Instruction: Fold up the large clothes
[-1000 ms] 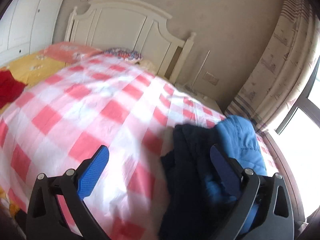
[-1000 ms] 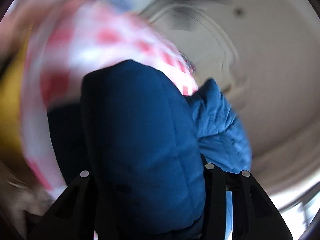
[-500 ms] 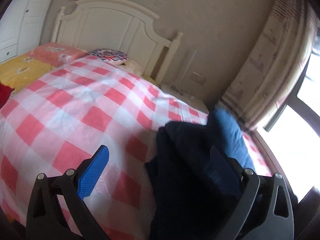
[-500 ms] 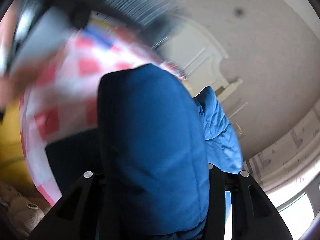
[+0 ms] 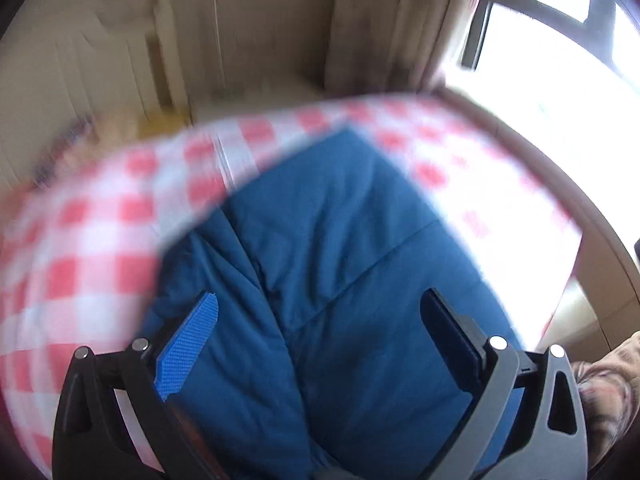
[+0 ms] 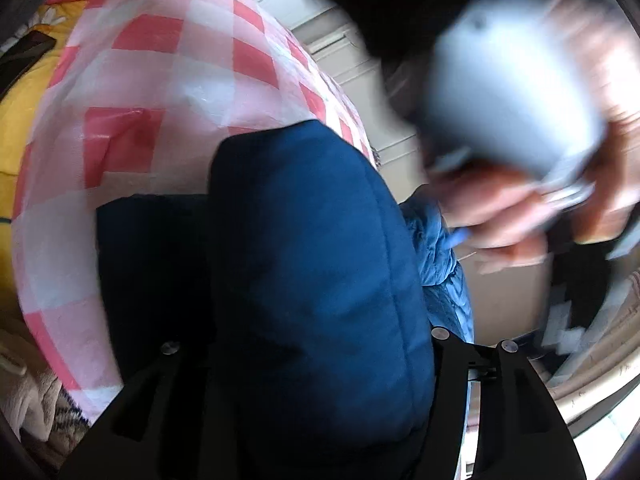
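Observation:
A blue padded jacket (image 5: 340, 240) lies on the bed's red-and-white checked sheet (image 5: 100, 240). My left gripper (image 5: 320, 296) hangs open just over it, blue pads wide apart with nothing pinched between them. In the right wrist view a thick fold of the jacket (image 6: 320, 280) bulges up between the jaws of my right gripper (image 6: 308, 312) and hides the fingertips. Those jaws are opening with the fold still filling the gap. A darker part of the jacket (image 6: 152, 264) shows to the left. A blurred hand (image 6: 512, 216) with the grey left gripper body (image 6: 512, 92) passes at upper right.
Beyond the bed are a beige curtain (image 5: 380, 20) and a bright window (image 5: 560, 60). Yellow bedding (image 6: 24, 120) lies past the checked sheet (image 6: 160, 80). White cupboard doors (image 6: 340, 40) stand behind. A beige and plaid heap (image 6: 36, 392) sits at lower left.
My left gripper has swung right from over the checked sheet to above the blue jacket and has rolled. The right jaws stand slightly wider. The left hand has come into the right view.

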{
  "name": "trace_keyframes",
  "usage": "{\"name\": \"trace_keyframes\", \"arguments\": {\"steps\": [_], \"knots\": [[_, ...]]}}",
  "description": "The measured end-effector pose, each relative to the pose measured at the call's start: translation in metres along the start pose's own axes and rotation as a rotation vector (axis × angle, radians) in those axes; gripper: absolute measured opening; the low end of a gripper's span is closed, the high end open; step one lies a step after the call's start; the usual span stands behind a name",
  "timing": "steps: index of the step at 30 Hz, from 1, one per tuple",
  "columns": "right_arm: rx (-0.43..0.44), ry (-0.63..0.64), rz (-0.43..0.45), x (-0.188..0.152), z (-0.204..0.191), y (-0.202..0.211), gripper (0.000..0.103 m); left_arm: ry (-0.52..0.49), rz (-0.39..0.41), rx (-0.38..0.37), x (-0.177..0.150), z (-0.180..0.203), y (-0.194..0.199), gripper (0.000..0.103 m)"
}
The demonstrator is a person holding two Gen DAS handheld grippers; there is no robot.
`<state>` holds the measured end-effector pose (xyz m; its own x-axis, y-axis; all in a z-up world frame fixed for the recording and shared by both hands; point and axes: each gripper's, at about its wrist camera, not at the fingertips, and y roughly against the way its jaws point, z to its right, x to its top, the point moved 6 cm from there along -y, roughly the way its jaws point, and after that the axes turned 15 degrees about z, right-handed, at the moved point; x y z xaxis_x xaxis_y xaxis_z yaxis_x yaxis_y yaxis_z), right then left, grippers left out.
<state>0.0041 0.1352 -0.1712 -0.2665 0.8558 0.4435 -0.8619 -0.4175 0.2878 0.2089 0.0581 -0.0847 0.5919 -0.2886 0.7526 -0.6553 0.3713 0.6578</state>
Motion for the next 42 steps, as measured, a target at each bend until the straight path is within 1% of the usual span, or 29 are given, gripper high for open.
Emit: {"name": "trace_keyframes", "arguments": {"steps": [1, 2, 3, 4, 5, 7, 8, 11, 13, 15, 16, 17, 19, 20, 22, 23, 24, 25, 26, 27, 30, 32, 34, 35, 36, 38, 39, 40, 42], "knots": [[0.027, 0.001, 0.015, -0.001, 0.001, 0.008, 0.064, -0.015, -0.016, 0.004, -0.005, -0.005, -0.010, 0.101], [0.058, -0.007, 0.034, -0.001, 0.004, 0.016, 0.075, -0.020, -0.014, -0.023, -0.010, -0.010, -0.018, 0.101], [0.094, -0.027, 0.055, -0.001, 0.007, 0.025, 0.084, 0.011, 0.003, -0.034, -0.013, -0.020, -0.022, 0.101], [0.143, -0.068, 0.084, -0.002, 0.013, 0.037, 0.084, 0.041, 0.014, -0.014, -0.015, -0.029, -0.023, 0.101], [0.209, -0.151, 0.120, -0.006, 0.025, 0.055, 0.084, 0.075, 0.030, 0.010, -0.020, -0.039, -0.024, 0.101], [0.236, -0.295, 0.156, -0.017, 0.057, 0.074, 0.075, 0.116, 0.070, 0.010, -0.028, -0.048, -0.024, 0.101], [0.237, -0.355, 0.163, -0.023, 0.072, 0.079, 0.071, 0.127, 0.093, 0.007, -0.032, -0.050, -0.023, 0.101], [0.135, -0.581, 0.156, -0.062, 0.147, 0.079, 0.066, 0.125, 0.154, 0.037, -0.036, -0.050, -0.018, 0.101], [0.090, -0.769, 0.141, -0.092, 0.198, 0.062, 0.063, 0.105, 0.188, 0.067, -0.036, -0.046, -0.014, 0.101], [0.052, -0.896, 0.121, -0.117, 0.237, 0.033, 0.058, 0.108, 0.202, 0.071, -0.037, -0.046, -0.011, 0.101], [0.022, -0.935, 0.090, -0.130, 0.254, 0.013, 0.056, 0.115, 0.207, 0.068, -0.037, -0.047, -0.011, 0.101], [0.008, -0.956, 0.068, -0.138, 0.260, -0.002, 0.052, 0.119, 0.211, 0.065, -0.038, -0.047, -0.009, 0.101], [0.009, -1.023, 0.030, -0.153, 0.277, -0.048, 0.050, 0.124, 0.219, 0.063, -0.039, -0.047, -0.009, 0.101], [0.012, -1.051, 0.017, -0.165, 0.279, -0.058, 0.049, 0.126, 0.225, 0.063, -0.040, -0.048, -0.008, 0.101], [0.043, -1.117, -0.026, -0.181, 0.279, -0.093, 0.047, 0.135, 0.236, 0.057, -0.042, -0.049, -0.007, 0.101], [0.080, -1.118, -0.082, -0.188, 0.265, -0.120, 0.046, 0.142, 0.239, 0.050, -0.043, -0.051, -0.007, 0.101], [0.127, -1.082, -0.139, -0.188, 0.244, -0.141, 0.047, 0.148, 0.241, 0.046, -0.043, -0.052, -0.008, 0.101], [0.144, -0.988, -0.193, -0.187, 0.216, -0.160, 0.047, 0.161, 0.243, 0.055, -0.044, -0.056, -0.009, 0.101], [0.122, -0.934, -0.197, -0.185, 0.207, -0.158, 0.047, 0.175, 0.241, 0.058, -0.046, -0.060, -0.010, 0.101], [0.121, -0.943, -0.209, -0.186, 0.206, -0.161, 0.047, 0.186, 0.238, 0.049, -0.048, -0.062, -0.011, 0.101], [0.174, -0.951, -0.244, -0.184, 0.207, -0.163, 0.047, 0.232, 0.238, 0.005, -0.051, -0.068, -0.014, 0.101], [0.195, -0.951, -0.265, -0.189, 0.204, -0.164, 0.048, 0.239, 0.238, 0.000, -0.051, -0.069, -0.015, 0.101], [0.206, -0.911, -0.303, -0.183, 0.208, -0.162, 0.048, 0.238, 0.243, 0.000, -0.052, -0.068, -0.013, 0.101], [0.185, -0.901, -0.306, -0.177, 0.215, -0.161, 0.047, 0.235, 0.247, 0.003, -0.052, -0.068, -0.012, 0.101], [0.166, -0.912, -0.283, -0.174, 0.218, -0.163, 0.047, 0.232, 0.253, 0.008, -0.053, -0.067, -0.011, 0.101], [0.154, -0.974, -0.186, -0.162, 0.230, -0.153, 0.047, 0.230, 0.261, 0.014, -0.053, -0.066, -0.009, 0.101], [0.138, -0.968, -0.193, -0.164, 0.227, -0.154, 0.047, 0.229, 0.264, 0.016, -0.053, -0.066, -0.008, 0.101], [0.140, -0.914, -0.246, -0.170, 0.211, -0.162, 0.047, 0.227, 0.267, 0.019, -0.054, -0.066, -0.007, 0.101], [0.142, -0.803, -0.245, -0.171, 0.192, -0.166, 0.047, 0.200, 0.274, 0.062, -0.052, -0.065, -0.003, 0.101]]}}
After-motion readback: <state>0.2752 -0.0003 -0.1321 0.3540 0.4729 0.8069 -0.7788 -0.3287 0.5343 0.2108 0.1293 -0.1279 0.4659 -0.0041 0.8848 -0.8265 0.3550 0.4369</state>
